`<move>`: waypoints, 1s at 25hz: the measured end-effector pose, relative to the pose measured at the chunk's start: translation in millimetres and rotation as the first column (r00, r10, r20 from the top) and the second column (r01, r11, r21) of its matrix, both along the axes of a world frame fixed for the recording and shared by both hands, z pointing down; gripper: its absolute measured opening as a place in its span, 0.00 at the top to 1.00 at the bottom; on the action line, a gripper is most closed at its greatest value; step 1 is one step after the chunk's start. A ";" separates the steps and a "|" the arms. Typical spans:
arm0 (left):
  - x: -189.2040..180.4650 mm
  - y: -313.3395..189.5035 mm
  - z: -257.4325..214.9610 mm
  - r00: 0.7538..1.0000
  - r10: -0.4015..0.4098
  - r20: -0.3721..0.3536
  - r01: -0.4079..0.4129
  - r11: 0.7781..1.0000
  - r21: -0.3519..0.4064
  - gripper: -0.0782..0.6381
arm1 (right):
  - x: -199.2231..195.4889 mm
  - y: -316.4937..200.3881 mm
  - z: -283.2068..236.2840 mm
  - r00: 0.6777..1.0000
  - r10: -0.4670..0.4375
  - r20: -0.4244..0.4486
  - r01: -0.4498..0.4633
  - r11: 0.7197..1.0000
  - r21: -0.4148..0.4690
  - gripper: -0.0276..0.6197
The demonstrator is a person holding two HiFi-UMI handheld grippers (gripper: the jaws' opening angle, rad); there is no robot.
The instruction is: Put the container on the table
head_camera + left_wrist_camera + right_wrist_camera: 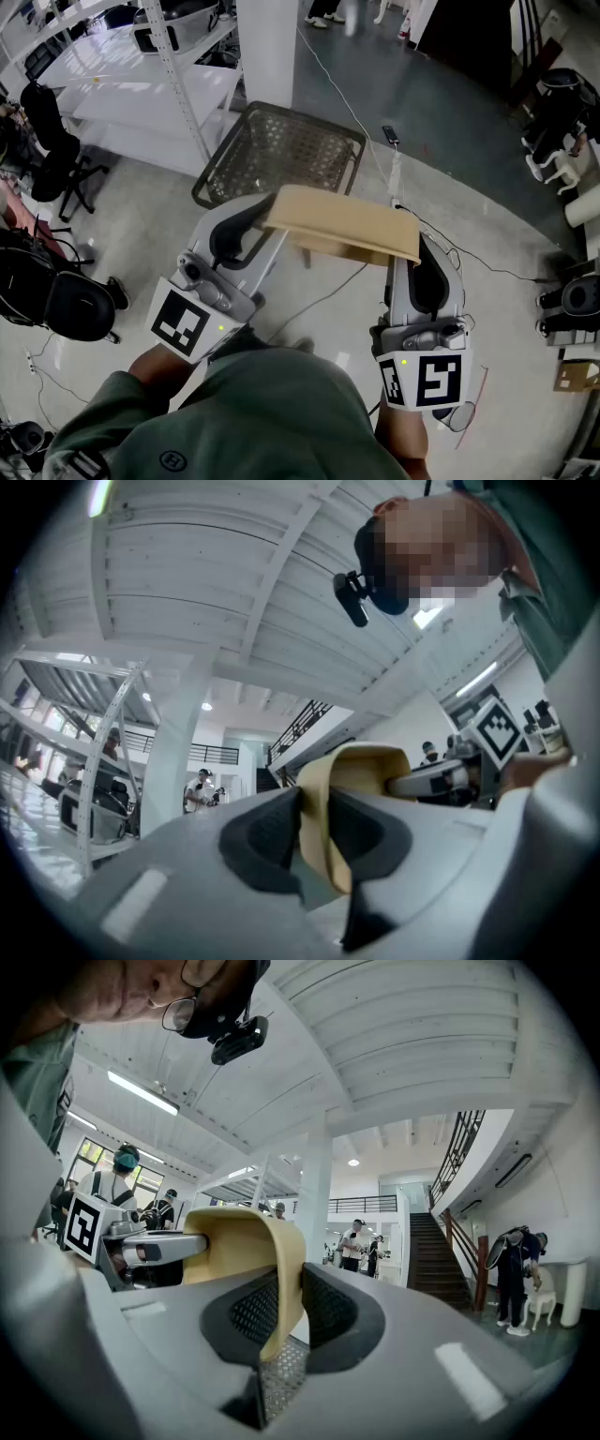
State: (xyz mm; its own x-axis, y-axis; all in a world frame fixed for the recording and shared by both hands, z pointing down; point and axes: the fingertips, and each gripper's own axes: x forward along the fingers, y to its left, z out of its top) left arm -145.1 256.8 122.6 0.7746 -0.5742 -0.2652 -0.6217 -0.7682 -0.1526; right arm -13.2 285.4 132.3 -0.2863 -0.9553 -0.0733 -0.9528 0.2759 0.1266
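I hold a tan, shallow container (342, 225) in the air between both grippers, over the grey floor. My left gripper (262, 217) is shut on its left wall, and my right gripper (412, 246) is shut on its right wall. In the left gripper view the tan wall (323, 841) sits pinched between the dark pads of the left gripper (314, 822), with the other gripper across the container. In the right gripper view the tan rim (277, 1279) is clamped in the right gripper (286, 1312). A perforated metal table (281, 150) stands just beyond and below the container.
White shelving (141, 84) and a white column (267, 47) stand at the back left. Black office chairs (56, 300) are on the left. A cable (347, 103) and a phone (391, 136) lie on the floor. Stairs (450, 1241) and several people show far off.
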 end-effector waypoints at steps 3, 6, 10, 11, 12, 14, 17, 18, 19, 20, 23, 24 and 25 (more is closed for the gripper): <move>9.3 10.9 -3.1 1.000 -0.014 0.004 0.014 1.000 0.003 0.79 | 9.7 10.5 -2.6 1.000 -0.011 0.002 0.011 1.000 0.003 0.88; 15.2 18.0 -6.1 1.000 -0.023 0.015 0.023 1.000 0.005 0.79 | 15.6 16.8 -5.7 1.000 -0.021 0.004 0.021 1.000 0.007 0.88; 26.2 23.1 -9.2 0.999 -0.028 0.025 0.028 1.000 0.011 0.79 | 26.4 20.8 -5.8 0.999 -0.029 0.019 0.029 1.000 0.012 0.88; 29.5 24.4 -9.2 0.999 -0.027 0.028 0.027 1.000 0.008 0.79 | 29.3 22.0 -5.1 0.999 -0.030 0.023 0.030 0.999 0.012 0.88; 32.4 25.7 -8.8 0.999 -0.026 0.031 0.026 1.000 0.006 0.79 | 32.0 23.1 -4.4 0.999 -0.030 0.027 0.030 0.999 0.012 0.88; 36.5 27.4 -7.6 0.999 -0.025 0.038 0.025 1.000 0.002 0.79 | 35.9 25.2 -3.0 0.999 -0.030 0.035 0.030 0.999 0.012 0.88; 39.1 26.5 -5.1 0.999 -0.021 0.038 0.022 1.000 -0.012 0.79 | 38.4 25.4 -0.6 0.999 -0.027 0.047 0.027 1.000 0.010 0.88; 39.2 25.0 -4.0 0.999 -0.022 0.037 0.023 1.000 -0.019 0.79 | 38.3 24.4 0.6 0.998 -0.028 0.052 0.028 1.000 0.007 0.88; 38.5 22.8 -3.0 0.999 -0.025 0.035 0.026 0.999 -0.025 0.79 | 37.6 22.7 2.1 0.998 -0.031 0.059 0.030 1.000 0.005 0.88; 36.8 19.8 -2.2 0.999 -0.029 0.033 0.030 0.999 -0.028 0.79 | 36.0 20.3 3.7 0.997 -0.034 0.068 0.033 0.999 0.003 0.88; 26.8 7.4 -0.8 0.999 -0.038 0.027 0.039 0.999 -0.034 0.80 | 26.7 8.4 8.2 0.995 -0.038 0.096 0.039 0.999 -0.005 0.87; 22.9 2.2 -0.7 0.999 -0.037 0.023 0.038 0.999 -0.038 0.80 | 23.1 3.1 8.5 0.994 -0.037 0.103 0.038 0.999 -0.008 0.87; 19.1 -3.6 -0.9 0.999 -0.033 0.018 0.034 0.999 -0.042 0.80 | 19.6 -2.7 8.0 0.994 -0.032 0.105 0.034 0.999 -0.012 0.87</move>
